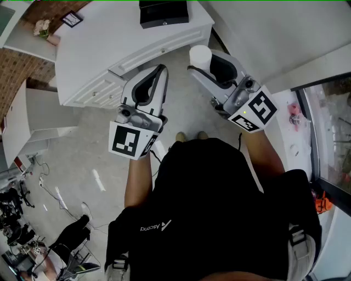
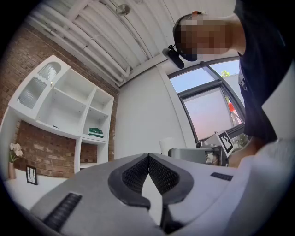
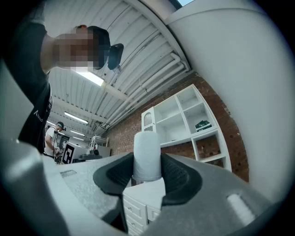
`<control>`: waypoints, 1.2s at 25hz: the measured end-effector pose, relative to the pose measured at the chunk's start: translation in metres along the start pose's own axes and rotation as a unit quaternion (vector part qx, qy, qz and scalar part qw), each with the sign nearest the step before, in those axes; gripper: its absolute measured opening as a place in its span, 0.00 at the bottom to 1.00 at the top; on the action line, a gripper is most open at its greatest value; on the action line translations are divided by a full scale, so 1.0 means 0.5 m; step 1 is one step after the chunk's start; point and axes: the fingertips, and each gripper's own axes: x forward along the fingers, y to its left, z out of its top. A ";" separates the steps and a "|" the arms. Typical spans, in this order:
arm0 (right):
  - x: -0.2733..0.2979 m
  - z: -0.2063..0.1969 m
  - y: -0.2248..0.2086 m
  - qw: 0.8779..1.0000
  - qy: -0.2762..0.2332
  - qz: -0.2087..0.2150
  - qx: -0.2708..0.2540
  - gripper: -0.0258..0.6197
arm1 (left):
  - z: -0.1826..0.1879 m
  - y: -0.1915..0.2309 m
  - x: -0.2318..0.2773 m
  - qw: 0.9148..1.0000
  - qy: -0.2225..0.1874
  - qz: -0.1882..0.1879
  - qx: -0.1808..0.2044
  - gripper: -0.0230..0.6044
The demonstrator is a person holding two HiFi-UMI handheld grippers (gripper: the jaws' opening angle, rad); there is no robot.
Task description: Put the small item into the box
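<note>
My right gripper (image 1: 204, 61) is shut on a small white cylinder (image 1: 199, 56), which stands upright between the dark pads (image 3: 174, 174) and sticks out above them (image 3: 147, 156). My left gripper (image 1: 161, 70) is shut with its tips touching (image 2: 148, 157) and nothing between them. Both are held up in front of the person's chest, above the floor. A black box (image 1: 163, 12) sits on the white desk (image 1: 93, 52) at the top of the head view, beyond both grippers. In the left gripper view the cylinder (image 2: 166, 143) and right gripper (image 2: 198, 154) show to the right.
The desk has drawers (image 1: 104, 88) facing the person. A white shelf unit (image 2: 69, 108) hangs on a brick wall. A window (image 1: 332, 126) and a white ledge lie to the right. Cables and another person (image 1: 68, 236) are at the lower left of the floor.
</note>
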 end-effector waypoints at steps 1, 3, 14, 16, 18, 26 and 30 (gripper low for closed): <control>-0.003 0.002 -0.001 1.000 0.000 0.001 0.000 0.31 | 0.000 -0.004 0.002 1.000 0.000 0.001 0.000 0.03; -0.009 0.005 -0.003 1.000 0.000 0.004 0.002 0.31 | 0.000 -0.010 0.007 1.000 0.001 0.003 0.000 0.03; -0.024 0.003 -0.043 1.000 0.004 0.025 0.016 0.31 | -0.020 -0.014 0.048 1.000 0.010 0.029 0.006 0.03; -0.027 0.003 -0.050 0.999 0.004 0.031 0.018 0.32 | -0.022 -0.016 0.054 0.999 0.012 0.034 0.008 0.03; -0.026 0.003 -0.058 0.999 0.006 0.037 0.016 0.31 | -0.023 -0.014 0.060 0.999 0.014 0.040 0.011 0.03; 0.013 -0.005 -0.122 0.999 0.011 0.040 0.009 0.31 | -0.035 0.042 0.097 0.998 0.007 0.054 0.020 0.03; 0.068 -0.034 -0.153 0.999 0.016 0.038 0.006 0.31 | -0.059 0.110 0.110 0.998 0.005 0.053 0.021 0.03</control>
